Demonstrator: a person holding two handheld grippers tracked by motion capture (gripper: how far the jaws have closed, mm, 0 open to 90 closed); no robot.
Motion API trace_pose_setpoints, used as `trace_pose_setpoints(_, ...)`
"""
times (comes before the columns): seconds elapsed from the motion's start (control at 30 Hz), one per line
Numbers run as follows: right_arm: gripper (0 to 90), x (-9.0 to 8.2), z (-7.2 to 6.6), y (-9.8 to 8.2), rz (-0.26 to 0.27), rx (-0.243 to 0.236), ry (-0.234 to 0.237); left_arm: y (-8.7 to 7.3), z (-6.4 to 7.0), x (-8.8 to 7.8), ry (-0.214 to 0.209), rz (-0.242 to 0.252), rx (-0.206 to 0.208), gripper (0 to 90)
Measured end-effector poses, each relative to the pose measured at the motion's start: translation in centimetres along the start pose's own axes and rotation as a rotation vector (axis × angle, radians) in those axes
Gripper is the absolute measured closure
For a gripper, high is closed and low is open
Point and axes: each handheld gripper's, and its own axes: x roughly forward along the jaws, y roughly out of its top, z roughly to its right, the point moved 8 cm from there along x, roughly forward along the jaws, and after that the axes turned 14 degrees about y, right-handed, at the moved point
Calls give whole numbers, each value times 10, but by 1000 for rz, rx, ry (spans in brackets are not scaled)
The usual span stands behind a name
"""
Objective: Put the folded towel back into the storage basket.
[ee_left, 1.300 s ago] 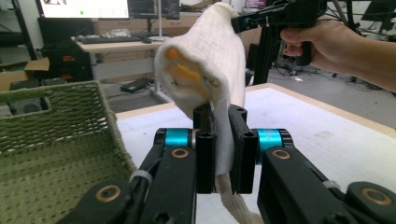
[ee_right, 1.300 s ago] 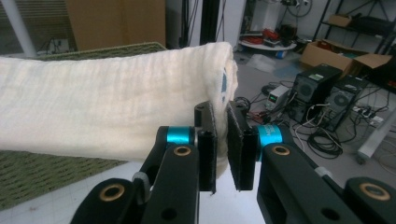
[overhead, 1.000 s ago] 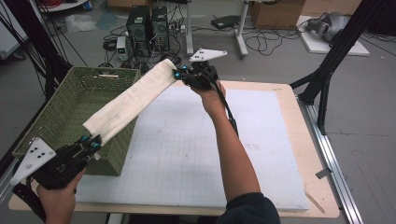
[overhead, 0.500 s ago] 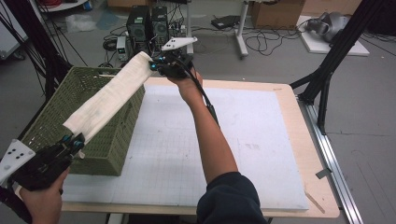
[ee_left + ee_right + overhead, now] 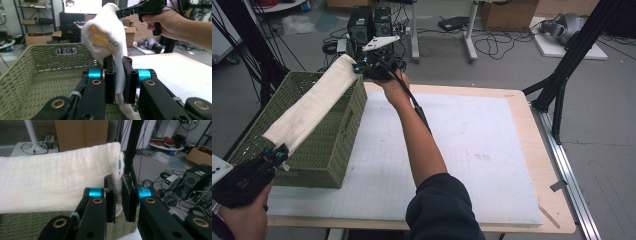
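A white towel (image 5: 314, 102) hangs stretched in the air above the green woven basket (image 5: 328, 150) at the left of the tabletop (image 5: 522, 130), its near end clamped in the left claw (image 5: 278, 154) and its far end pinched in the right claw (image 5: 359, 67).

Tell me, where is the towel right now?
In the high view, the towel hangs stretched over the green basket at the table's left, pinched between the left gripper and right gripper.
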Motion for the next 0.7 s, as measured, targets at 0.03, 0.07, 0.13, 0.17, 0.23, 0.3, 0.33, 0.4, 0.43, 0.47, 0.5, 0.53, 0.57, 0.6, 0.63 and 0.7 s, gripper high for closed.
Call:
trace_pose_setpoints(0.03,830,4,-1,1,-3,5,0,0,-2,0,4,-3,-12,825)
trace_pose_setpoints(0.07,830,9,0,2,-7,-1,3,-1,-4,0,10,-7,-20,826)
trace_pose_setpoints(0.13,830,18,0,3,-22,4,1,-4,-8,0,22,-19,-22,825)
trace_pose_setpoints(0.17,830,22,0,4,-24,4,5,-5,-10,0,29,-24,-23,825)
trace_pose_setpoints(0.23,830,31,1,5,-28,3,8,-7,-15,0,43,-33,-34,826)
trace_pose_setpoints(0.3,830,39,0,5,-41,6,11,-9,-20,1,55,-44,-47,825)
trace_pose_setpoints(0.33,830,44,1,5,-46,0,12,-10,-23,1,64,-49,-50,825)
trace_pose_setpoints(0.4,829,51,1,5,-57,5,13,-12,-27,2,82,-59,-53,825)
trace_pose_setpoints(0.43,829,54,1,5,-64,5,12,-13,-29,3,88,-62,-55,825)
trace_pose_setpoints(0.47,829,57,1,6,-65,5,11,-13,-31,3,96,-64,-56,825)
trace_pose_setpoints(0.5,829,59,2,6,-66,4,11,-13,-33,4,102,-67,-58,825)
trace_pose_setpoints(0.53,829,61,2,6,-65,9,8,-13,-35,5,107,-68,-62,825)
trace_pose_setpoints(0.57,829,64,3,6,-69,6,7,-13,-37,6,112,-71,-64,825)
trace_pose_setpoints(0.6,829,66,4,5,-71,11,5,-13,-38,7,120,-75,-61,824)
trace_pose_setpoints(0.63,829,68,4,4,-74,15,1,-14,-39,7,130,-77,-57,824)
trace_pose_setpoints(0.7,829,72,5,1,-80,16,0,-17,-43,10,153,-91,-48,824)
